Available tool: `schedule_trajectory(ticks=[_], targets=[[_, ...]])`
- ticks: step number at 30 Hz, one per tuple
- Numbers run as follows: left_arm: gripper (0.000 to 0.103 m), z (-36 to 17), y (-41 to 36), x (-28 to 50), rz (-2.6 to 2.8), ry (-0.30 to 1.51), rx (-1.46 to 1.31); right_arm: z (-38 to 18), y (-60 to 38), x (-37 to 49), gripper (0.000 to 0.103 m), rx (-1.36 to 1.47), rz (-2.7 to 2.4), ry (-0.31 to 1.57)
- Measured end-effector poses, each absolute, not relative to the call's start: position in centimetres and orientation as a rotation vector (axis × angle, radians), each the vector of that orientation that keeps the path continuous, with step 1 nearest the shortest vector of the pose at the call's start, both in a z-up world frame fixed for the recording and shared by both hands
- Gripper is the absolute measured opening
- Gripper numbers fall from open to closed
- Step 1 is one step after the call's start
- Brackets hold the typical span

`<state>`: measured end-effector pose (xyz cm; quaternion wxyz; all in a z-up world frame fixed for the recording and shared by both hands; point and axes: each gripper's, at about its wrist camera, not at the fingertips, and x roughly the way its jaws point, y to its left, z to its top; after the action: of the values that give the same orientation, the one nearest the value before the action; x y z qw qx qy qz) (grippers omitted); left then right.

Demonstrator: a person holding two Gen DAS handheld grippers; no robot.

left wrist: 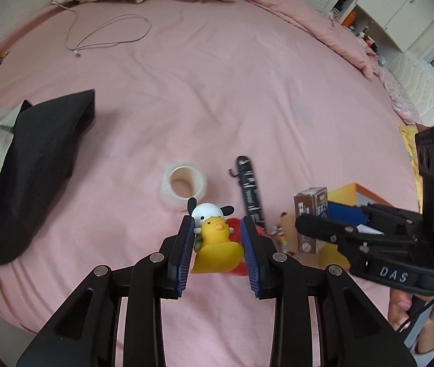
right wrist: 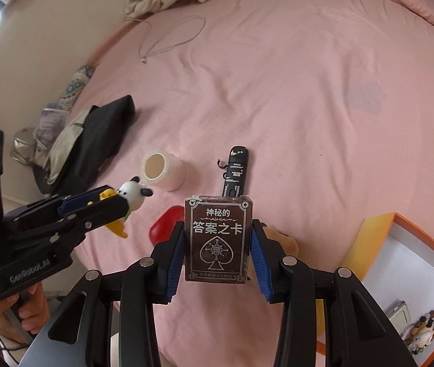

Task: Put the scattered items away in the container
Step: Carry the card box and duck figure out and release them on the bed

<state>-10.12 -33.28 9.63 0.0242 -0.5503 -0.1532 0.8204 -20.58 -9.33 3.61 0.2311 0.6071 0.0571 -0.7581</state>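
Right gripper [right wrist: 218, 244] clamped on brown card box [right wrist: 218, 238], held upright above pink bedsheet [right wrist: 278, 91], long axis vertical; face printed "神秘的 答案之卡" over a spade emblem. Left gripper [left wrist: 217, 238] closed on yellow duck toy [left wrist: 215, 241], beak facing away from camera, white dog figure [left wrist: 207, 211] behind. Black tube [right wrist: 235, 171] marked "AIR" lying lengthwise beside tape roll [right wrist: 163, 172]. Orange-rimmed container [right wrist: 415, 275] at lower right.

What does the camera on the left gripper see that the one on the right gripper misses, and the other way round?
Only the left view shows the white cupboards beyond the bed. Only the right view shows the printed front of the card box and the trinkets inside the orange box. Both show the tape roll, the black tube, the grey cable and the duck toy.
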Motion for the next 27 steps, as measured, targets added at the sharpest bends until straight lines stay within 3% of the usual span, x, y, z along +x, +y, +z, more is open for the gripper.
schedule_trajectory(ticks=[13, 15, 16, 18, 19, 27], targets=[[0.033, 5.0, -35.4, -8.6, 2.521, -0.573, -1.778, -0.6, -10.2, -21.3, 0.041, 1.718, -2.162, 0.214], [0.04, 5.1, -35.5, -8.3, 2.55, -0.622, -1.764, -0.4, -10.1, -21.0, 0.043, 1.691, -2.193, 0.22], [0.044, 5.1, -35.7, -8.2, 2.565, -0.637, -1.758, -0.2, -10.0, -20.9, 0.05, 1.679, -2.21, 0.223], [0.06, 5.4, -35.9, -7.9, 2.596, -0.65, -1.746, 0.7, -9.6, -20.5, 0.055, 1.631, -2.255, 0.228], [0.063, 5.8, -36.0, -7.8, 2.631, -0.639, -1.742, 1.2, -9.3, -20.4, 0.058, 1.61, -2.275, 0.231], [0.065, 9.5, -34.4, -7.6, 2.734, -0.572, -1.623, 7.4, -3.2, -18.9, 0.06, 1.477, -2.343, 0.23]])
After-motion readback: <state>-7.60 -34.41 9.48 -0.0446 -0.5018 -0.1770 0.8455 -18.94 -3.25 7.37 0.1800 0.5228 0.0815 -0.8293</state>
